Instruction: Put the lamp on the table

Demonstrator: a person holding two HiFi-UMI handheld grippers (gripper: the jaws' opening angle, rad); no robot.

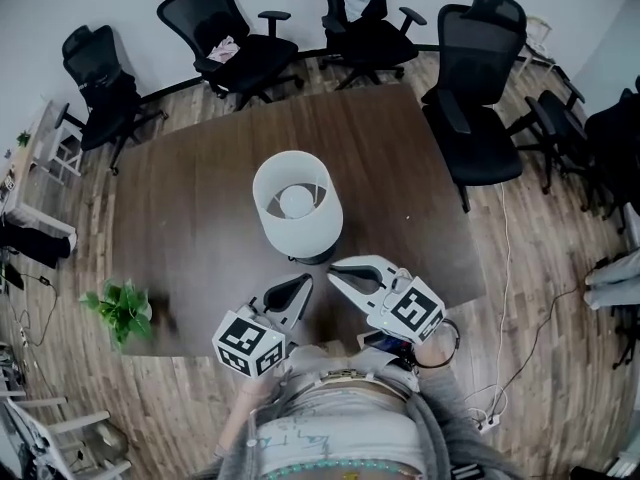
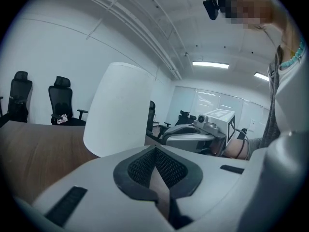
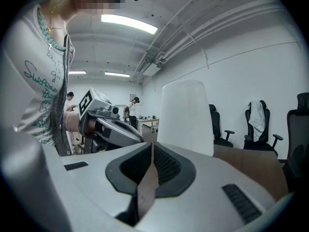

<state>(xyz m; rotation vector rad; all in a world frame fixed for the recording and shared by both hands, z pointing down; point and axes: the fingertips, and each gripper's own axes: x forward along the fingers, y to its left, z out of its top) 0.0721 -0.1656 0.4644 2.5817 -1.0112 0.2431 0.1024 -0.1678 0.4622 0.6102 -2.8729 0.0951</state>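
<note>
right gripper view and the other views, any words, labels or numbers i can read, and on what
No text reads clearly.
Green cursive print on the person's white shirt: too warped to read.
Black-and-white marker cubes: square patterns only, no letters.

Both grippers low in front of the body, jaws together, nothing held.
L gripper [image 1: 303, 284] sits lower centre in head view, rear end nearest the body, tips pointing up & to the right; pads meet at the tips, nothing btwn them. R gripper [image 1: 336, 267] just beside it, tips pointing up & to the left, pads pressed flat together, also empty. The two sets of tips angle toward each other, near but apart. R hand [image 1: 437, 349] grips behind its gripper.
</note>
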